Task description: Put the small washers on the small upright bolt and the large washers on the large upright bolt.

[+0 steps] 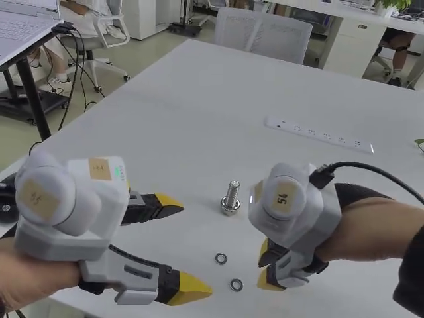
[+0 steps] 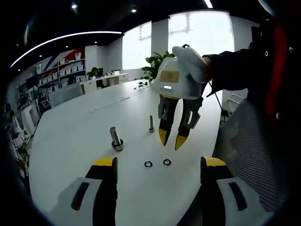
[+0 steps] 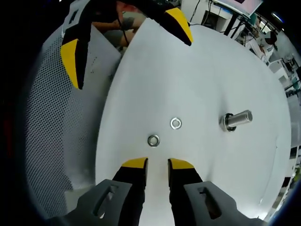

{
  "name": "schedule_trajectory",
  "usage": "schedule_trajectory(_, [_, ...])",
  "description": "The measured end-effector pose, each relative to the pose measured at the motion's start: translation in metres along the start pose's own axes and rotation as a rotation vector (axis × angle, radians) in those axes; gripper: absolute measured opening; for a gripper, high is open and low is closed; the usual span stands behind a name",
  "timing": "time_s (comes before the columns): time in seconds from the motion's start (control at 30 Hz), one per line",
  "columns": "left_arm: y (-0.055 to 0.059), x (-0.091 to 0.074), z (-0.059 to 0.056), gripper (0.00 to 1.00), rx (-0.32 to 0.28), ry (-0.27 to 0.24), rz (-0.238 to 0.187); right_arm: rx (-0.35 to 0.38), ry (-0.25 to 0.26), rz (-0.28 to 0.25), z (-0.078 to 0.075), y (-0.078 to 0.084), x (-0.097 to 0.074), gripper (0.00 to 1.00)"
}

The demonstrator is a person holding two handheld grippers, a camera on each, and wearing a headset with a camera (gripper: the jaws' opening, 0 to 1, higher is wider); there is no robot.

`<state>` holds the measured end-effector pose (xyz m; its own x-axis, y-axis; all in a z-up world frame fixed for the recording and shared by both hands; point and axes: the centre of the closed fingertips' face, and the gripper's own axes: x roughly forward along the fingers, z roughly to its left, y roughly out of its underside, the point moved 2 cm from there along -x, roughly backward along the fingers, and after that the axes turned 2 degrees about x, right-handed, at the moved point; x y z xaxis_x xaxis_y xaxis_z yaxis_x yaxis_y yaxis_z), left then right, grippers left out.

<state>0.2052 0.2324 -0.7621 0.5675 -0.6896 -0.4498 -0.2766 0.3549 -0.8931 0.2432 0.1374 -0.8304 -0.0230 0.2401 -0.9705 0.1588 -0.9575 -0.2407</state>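
Note:
The large bolt [image 1: 231, 197] stands upright on the white table [image 1: 199, 119], a ring around its base. Two small washers [image 1: 220, 258] [image 1: 236, 285] lie flat in front of it, between the grippers. My left gripper [image 1: 182, 246] is open wide, its yellow tips on either side of the washers' left. My right gripper [image 1: 266, 266] hangs just right of the washers, jaws a narrow gap apart with nothing in them. In the left gripper view the large bolt [image 2: 115, 137], a thin small bolt [image 2: 151, 123], the washers [image 2: 148, 164] and the right gripper [image 2: 171, 139] appear. The right gripper view has the washers [image 3: 154, 140], bolt [image 3: 237, 120] and left gripper [image 3: 126, 40].
A white power strip [image 1: 318, 134] lies on the table's far right. A mesh chair [image 1: 262, 30] stands at the far edge. A desk with a laptop [image 1: 26, 23] and cables is off to the left. The table's near edge runs just under the grippers.

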Motion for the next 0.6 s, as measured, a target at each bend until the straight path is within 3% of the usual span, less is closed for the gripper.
schedule_trajectory(0.37, [0.003,-0.001,-0.001,0.71,-0.009,-0.004,-0.004,-0.037,-0.035,0.006,0.005,-0.014,0.017,0.18])
schedule_trajectory(0.6, [0.006,-0.001,-0.001,0.71,-0.018,-0.006,-0.004,-0.049,-0.047,0.025,0.006,-0.014,0.027,0.18])
